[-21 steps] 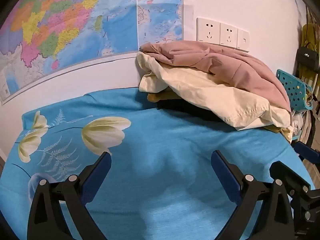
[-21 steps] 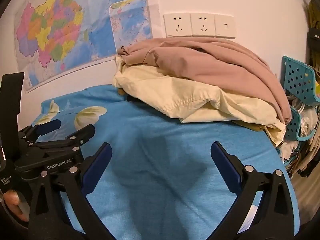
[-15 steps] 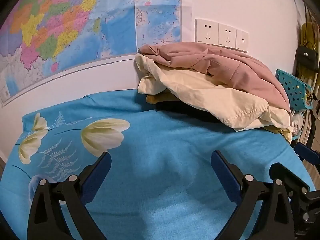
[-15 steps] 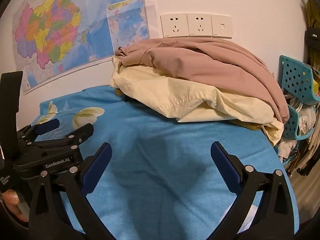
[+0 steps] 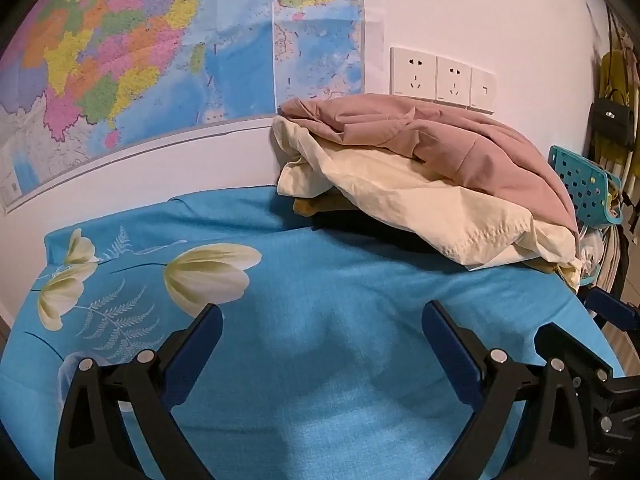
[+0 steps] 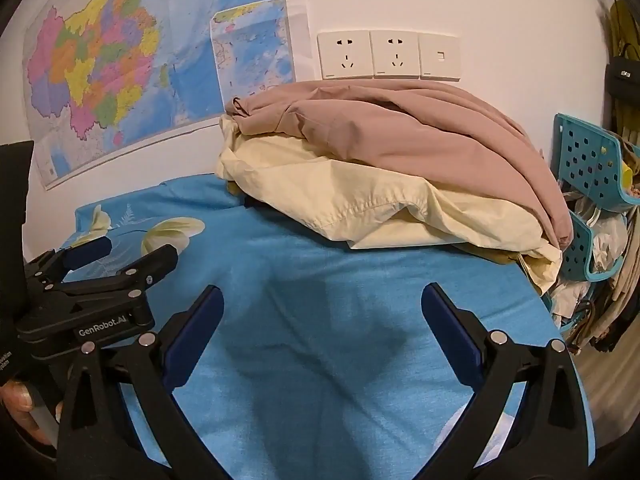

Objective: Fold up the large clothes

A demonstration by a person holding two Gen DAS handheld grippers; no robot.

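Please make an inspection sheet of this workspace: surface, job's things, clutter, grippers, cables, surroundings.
Surface: blue flowered sheet, bare in front.
Job's things: pink garment on top of cream garment, piled unfolded at the back by the wall.
Clutter: teal basket of laundry on the right.
Grippers: left gripper and right gripper open, holding nothing, over the sheet.
Cables: nothing seen.
Surroundings: map, wall sockets, black bag.
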